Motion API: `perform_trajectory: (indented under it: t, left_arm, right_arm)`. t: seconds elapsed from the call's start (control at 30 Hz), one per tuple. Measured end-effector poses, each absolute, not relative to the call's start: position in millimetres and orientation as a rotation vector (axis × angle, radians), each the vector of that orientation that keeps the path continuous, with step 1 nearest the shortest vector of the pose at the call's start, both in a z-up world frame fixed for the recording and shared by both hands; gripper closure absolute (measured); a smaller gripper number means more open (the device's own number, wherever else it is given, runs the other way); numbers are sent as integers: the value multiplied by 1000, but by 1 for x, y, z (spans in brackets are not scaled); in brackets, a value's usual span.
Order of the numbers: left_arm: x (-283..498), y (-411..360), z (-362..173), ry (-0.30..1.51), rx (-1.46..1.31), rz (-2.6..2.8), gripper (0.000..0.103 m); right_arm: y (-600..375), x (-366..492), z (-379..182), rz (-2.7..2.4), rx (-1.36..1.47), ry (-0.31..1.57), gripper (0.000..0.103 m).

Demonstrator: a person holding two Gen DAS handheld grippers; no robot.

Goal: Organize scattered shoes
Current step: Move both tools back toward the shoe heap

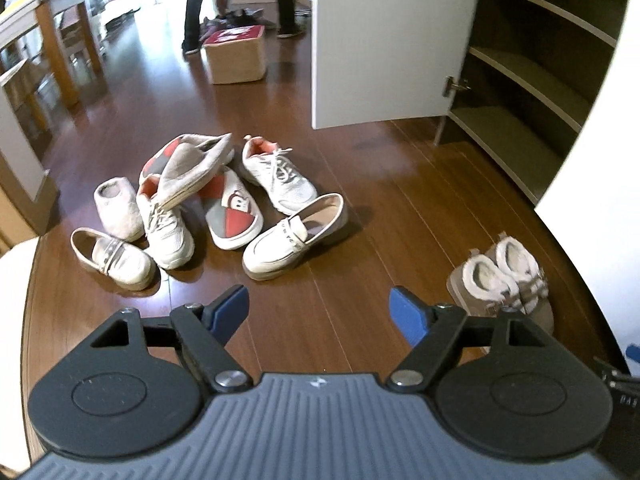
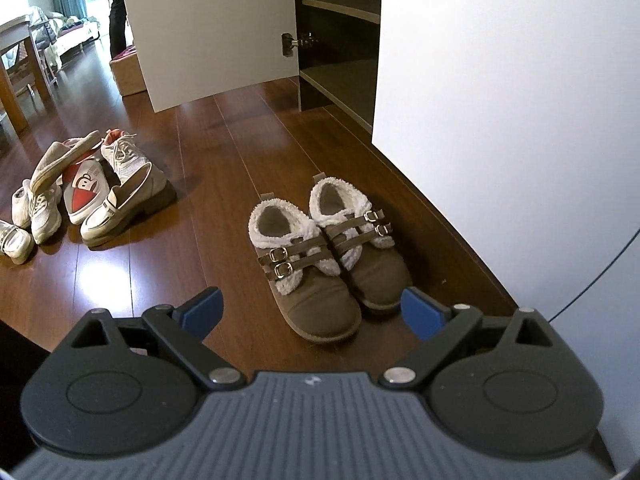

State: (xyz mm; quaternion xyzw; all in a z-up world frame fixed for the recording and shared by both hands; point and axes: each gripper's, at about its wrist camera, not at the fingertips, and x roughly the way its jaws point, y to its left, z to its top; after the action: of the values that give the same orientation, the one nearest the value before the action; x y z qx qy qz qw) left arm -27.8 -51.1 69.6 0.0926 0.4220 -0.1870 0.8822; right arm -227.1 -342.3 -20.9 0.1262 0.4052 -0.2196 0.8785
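The brown fleece-lined shoes [image 2: 324,256] are set as a pair on the wood floor [image 2: 224,152], beside the white cabinet wall. The remaining shoes are heaped in a pile [image 1: 216,204], well apart. Both the left gripper [image 1: 318,314] and the right gripper [image 2: 310,312] are spread wide, with nothing held. The cream loafer [image 1: 294,236] is judged light and fairly stiff; its heel rim should be grasped.

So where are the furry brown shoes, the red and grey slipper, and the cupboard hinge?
Furry brown shoes [image 2: 320,296]: right wrist view, toe of the nearer shoe.
Red and grey slipper [image 1: 234,216]: left wrist view, patterned upper.
Cupboard hinge [image 2: 296,43]: right wrist view, metal arm.
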Motion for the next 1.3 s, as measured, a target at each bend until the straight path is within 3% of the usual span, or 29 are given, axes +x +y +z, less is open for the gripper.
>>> perform_trajectory:
  t: [0.83, 1.03, 1.1, 1.3]
  left_arm:
    - [-48, -80, 79, 846, 278, -433, 24]
    - [-40, -46, 111, 855, 265, -437, 22]
    - [-36, -31, 119, 834, 317, -402, 15]
    - [-4, 16, 112, 868, 380, -306, 11]
  right_arm:
    - [-357, -272, -12, -521, 310, 792, 6]
    - [-378, -288, -10, -583, 336, 771, 5]
    - [-388, -286, -13, -602, 357, 776, 4]
    - [-402, -251, -37, -564, 409, 859, 4]
